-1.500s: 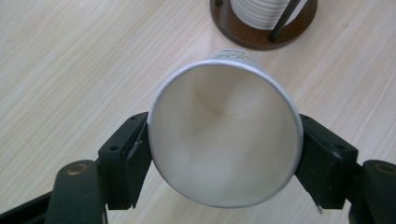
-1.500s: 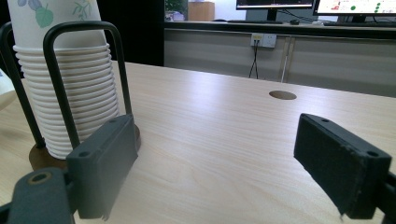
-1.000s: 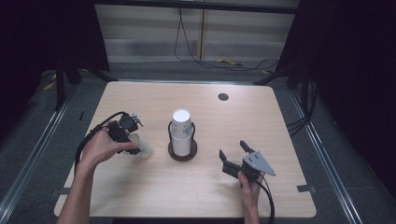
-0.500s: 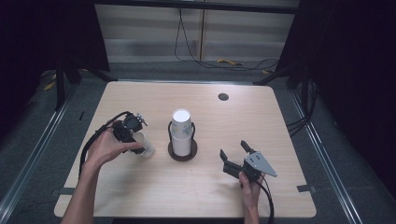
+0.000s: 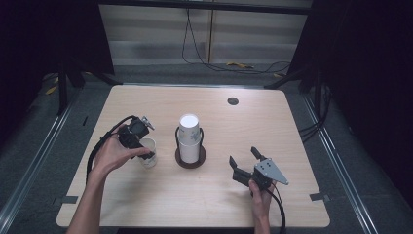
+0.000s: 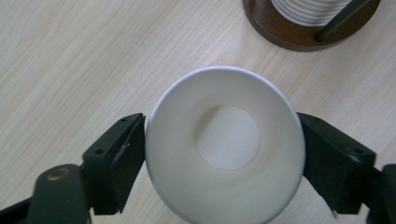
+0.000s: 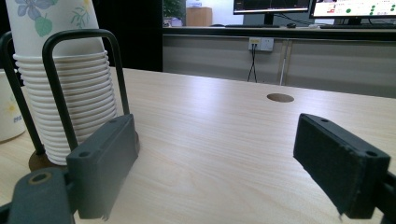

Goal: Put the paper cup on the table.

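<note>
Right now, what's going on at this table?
A person is working with paper cups. The left hand-held gripper is over a single paper cup standing upright on the table; its jaws have just been opening, with the cup between them and the pads at its rim. Beside it, a stack of cups sits in a holder with a round wooden base. The right hand-held gripper rests open on the table, holding nothing.

Lab recording booth: black curtains [image 5: 44, 44], monitors [image 7: 273, 5], trailing cables [image 5: 209, 53], lone table [image 5: 272, 126].
</note>
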